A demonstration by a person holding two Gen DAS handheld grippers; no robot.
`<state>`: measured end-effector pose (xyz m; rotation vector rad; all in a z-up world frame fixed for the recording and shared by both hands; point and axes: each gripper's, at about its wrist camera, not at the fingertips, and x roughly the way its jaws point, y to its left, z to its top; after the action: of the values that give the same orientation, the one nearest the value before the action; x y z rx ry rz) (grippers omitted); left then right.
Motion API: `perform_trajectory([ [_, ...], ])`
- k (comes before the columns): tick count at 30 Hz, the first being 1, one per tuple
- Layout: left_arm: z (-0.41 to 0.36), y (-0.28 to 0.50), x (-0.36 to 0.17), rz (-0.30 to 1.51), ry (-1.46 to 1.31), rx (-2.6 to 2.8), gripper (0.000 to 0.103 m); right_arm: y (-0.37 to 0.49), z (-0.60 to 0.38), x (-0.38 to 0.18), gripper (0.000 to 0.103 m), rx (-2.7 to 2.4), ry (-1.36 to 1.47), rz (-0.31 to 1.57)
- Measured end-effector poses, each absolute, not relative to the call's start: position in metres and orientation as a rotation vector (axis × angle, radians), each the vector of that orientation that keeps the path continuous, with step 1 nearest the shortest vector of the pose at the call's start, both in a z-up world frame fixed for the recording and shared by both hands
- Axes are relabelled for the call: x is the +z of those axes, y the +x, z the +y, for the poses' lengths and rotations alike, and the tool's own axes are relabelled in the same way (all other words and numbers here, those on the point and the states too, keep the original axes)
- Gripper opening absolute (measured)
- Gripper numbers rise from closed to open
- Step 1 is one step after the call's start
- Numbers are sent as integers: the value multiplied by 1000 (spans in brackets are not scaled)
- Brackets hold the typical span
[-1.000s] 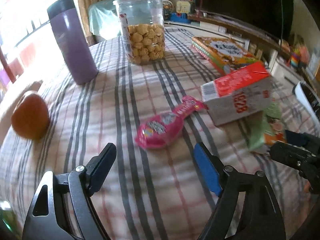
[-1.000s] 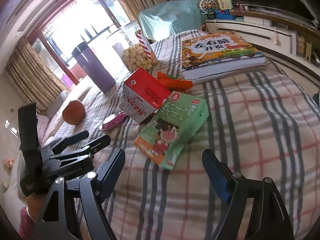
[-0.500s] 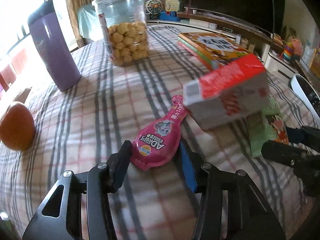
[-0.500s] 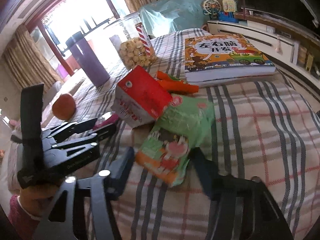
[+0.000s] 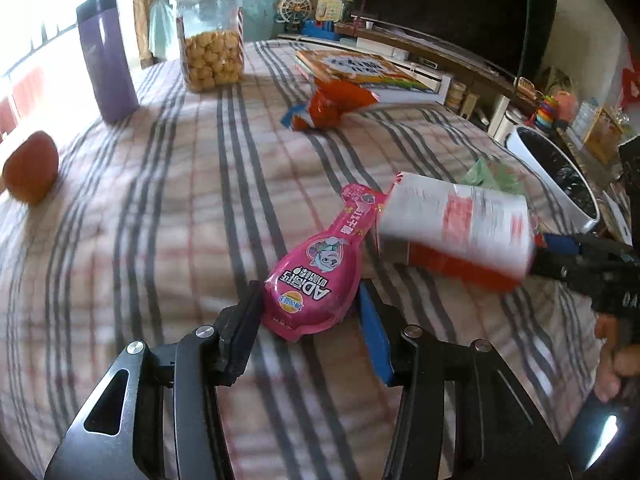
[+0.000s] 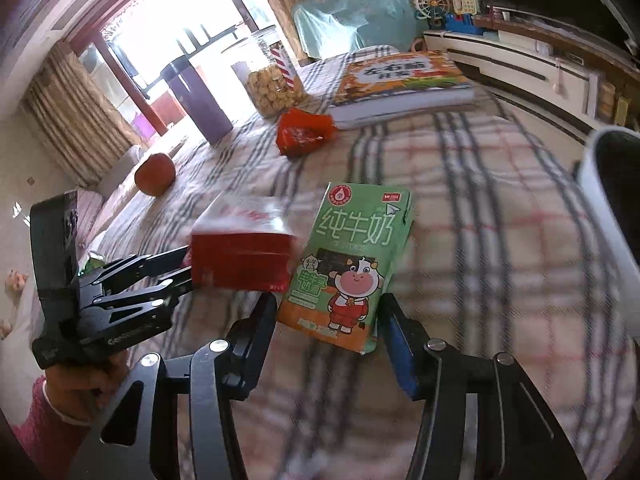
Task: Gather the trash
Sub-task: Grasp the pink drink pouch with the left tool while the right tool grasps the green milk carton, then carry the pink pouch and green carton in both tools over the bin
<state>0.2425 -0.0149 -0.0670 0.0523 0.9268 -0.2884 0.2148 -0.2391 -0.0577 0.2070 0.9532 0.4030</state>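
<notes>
Since half a second ago, both grippers have lifted their catches off the striped plaid tablecloth (image 5: 192, 208), and the blurred red-and-white carton (image 5: 456, 232) has tipped over to lie between them. The left gripper (image 5: 308, 320) has its jaws clamped on the wide end of the pink bowling-pin-shaped snack pouch (image 5: 320, 272), printed "AD" with a cartoon puppy; the pouch's narrow neck points away, toward the carton. The right gripper (image 6: 328, 328) has its jaws clamped on the lower end of the green flat milk pack (image 6: 352, 260), which reads "纯牛奶" above a cartoon cow in red overalls. Both tools point forward over the table, the left one appearing at the right camera's left edge, held by a hand in a pink sleeve.

One crumpled orange-red wrapper (image 6: 304, 132) lies just beside the large children's picture book (image 6: 400, 84). One clear plastic jar of round biscuits (image 5: 212, 40), one purple tumbler (image 5: 106, 56) and one orange fruit (image 5: 30, 166) stand farther back. A white-rimmed bin with a black liner (image 5: 560, 176) sits at the table's right edge.
</notes>
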Motion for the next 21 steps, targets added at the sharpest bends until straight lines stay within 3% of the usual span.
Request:
perform_trajectory([
  [9,-11,211,-68,911,6,-201,49,200,-263,-57,57,312,198,926],
  [13,-13,212,-67,905,36,-182,53,202,-258,-62,69,286,204,913],
  [15,-15,213,-68,895,56,-173,62,204,-257,-65,69,263,208,907],
  [17,-18,215,-71,895,74,-172,62,206,-256,-68,68,238,211,897],
  [18,-19,217,-74,900,81,-175,61,206,-256,-68,67,226,206,891],
  [19,-20,217,-75,894,84,-178,53,207,-257,-68,65,218,205,888],
  [20,-21,216,-74,890,86,-185,49,206,-258,-68,55,212,206,888],
  [21,-22,215,-73,887,92,-186,49,206,-260,-68,55,215,216,889],
])
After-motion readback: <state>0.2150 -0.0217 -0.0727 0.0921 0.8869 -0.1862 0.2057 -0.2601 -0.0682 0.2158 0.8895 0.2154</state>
